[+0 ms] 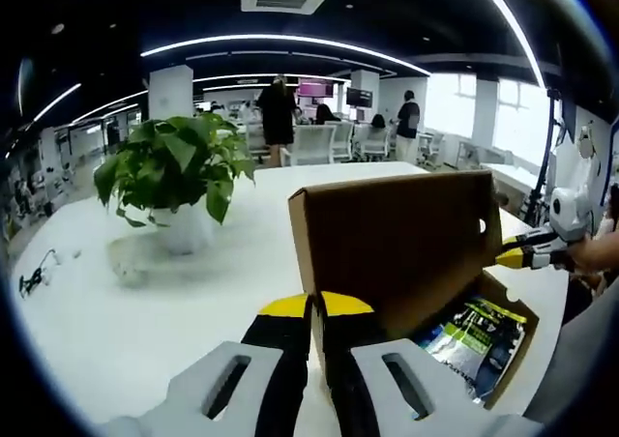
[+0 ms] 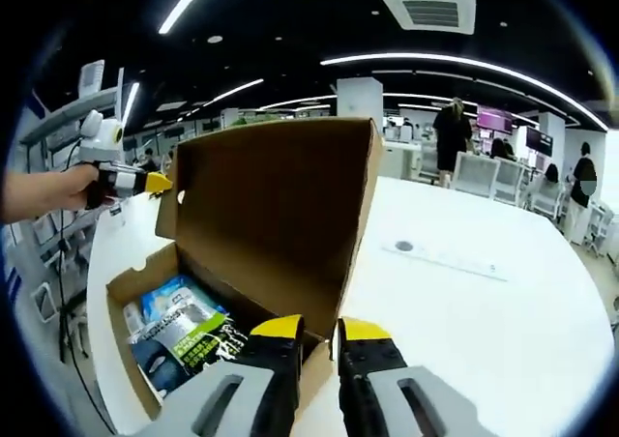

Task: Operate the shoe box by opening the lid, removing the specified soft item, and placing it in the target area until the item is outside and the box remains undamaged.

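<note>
Potted plant: a leafy green plant in a round white pot [image 1: 172,181] stands on the white table [image 1: 145,311], left of the box and well apart from it in the left gripper view.
Cable: a small dark cable end [image 1: 34,277] lies near the table's left edge.
Shoe box: a brown cardboard shoe box [image 1: 406,253] sits open on the table, its hinged lid [image 2: 276,210] standing upright; a small round hole shows near one lid edge.
Contents: a soft packet in glossy blue, green and black wrapping [image 2: 179,335] lies inside the box, against the floor of it, below the raised lid; in the left gripper view it shows at [image 1: 474,335].
Writing: the packet carries white and green print, too small and blurred to read.
Left gripper: the black, yellow-tipped left gripper [image 1: 316,311] has its jaws nearly together with only a thin gap, straddling the near edge of the cardboard; whether they pinch it cannot be told. In the right gripper view it appears at the lid's far corner [image 2: 150,181], held by a hand [image 2: 44,193].
Right gripper: the black, yellow-tipped right gripper [image 2: 319,333] has its jaws slightly apart, the tips just at the box's hinge corner; it shows beside the lid edge at [image 1: 517,253].
Background: an open office with ceiling light strips, white chairs [image 1: 329,142] and standing people [image 1: 279,113].
</note>
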Demonstrator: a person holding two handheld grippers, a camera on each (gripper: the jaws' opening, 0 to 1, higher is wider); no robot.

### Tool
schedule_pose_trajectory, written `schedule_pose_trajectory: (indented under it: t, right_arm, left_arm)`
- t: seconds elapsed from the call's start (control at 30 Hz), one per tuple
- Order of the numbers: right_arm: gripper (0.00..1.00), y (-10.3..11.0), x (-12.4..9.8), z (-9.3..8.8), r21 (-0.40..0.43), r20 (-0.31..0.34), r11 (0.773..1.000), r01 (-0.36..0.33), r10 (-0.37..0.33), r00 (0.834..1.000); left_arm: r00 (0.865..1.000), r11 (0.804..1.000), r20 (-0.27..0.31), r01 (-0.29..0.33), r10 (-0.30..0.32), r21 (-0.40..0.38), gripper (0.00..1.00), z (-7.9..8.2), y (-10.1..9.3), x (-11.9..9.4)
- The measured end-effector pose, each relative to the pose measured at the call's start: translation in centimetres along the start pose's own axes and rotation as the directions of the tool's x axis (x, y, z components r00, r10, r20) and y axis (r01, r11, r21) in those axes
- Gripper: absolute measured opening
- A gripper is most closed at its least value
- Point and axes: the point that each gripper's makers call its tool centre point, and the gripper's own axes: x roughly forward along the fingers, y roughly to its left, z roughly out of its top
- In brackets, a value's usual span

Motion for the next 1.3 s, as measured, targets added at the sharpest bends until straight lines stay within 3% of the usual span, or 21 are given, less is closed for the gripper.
schedule_pose_trajectory:
  t: [0.2, 0.67, 0.8, 1.3]
  right_arm:
    - [0.00, -0.6, 0.2, -0.2, 0.000, -0.006, 1.000, 0.018, -0.018, 1.000]
    - [0.00, -0.8, 0.5, -0.1, -0.076, -0.003, 0.997, 0.025, -0.025, 1.000]
    - [0.00, -0.9, 0.5, -0.1, -0.063, -0.001, 0.998, 0.022, -0.022, 1.000]
    - [0.00, -1.2, 1.2, 0.1, -0.086, -0.003, 0.996, 0.019, -0.020, 1.000]
  left_arm:
    - [1.000, 1.000, -0.001, 0.002, -0.002, -0.001, 0.01, 0.0, 0.2, 0.5]
    - [1.000, 0.999, 0.003, 0.002, -0.002, -0.039, 0.01, -0.1, 0.6, 1.6]
    - [1.000, 0.998, 0.017, -0.001, 0.002, -0.062, 0.02, -0.3, 0.6, 1.8]
    - [0.996, 0.998, -0.086, -0.008, 0.002, -0.068, 0.04, -5.7, 0.0, 1.9]
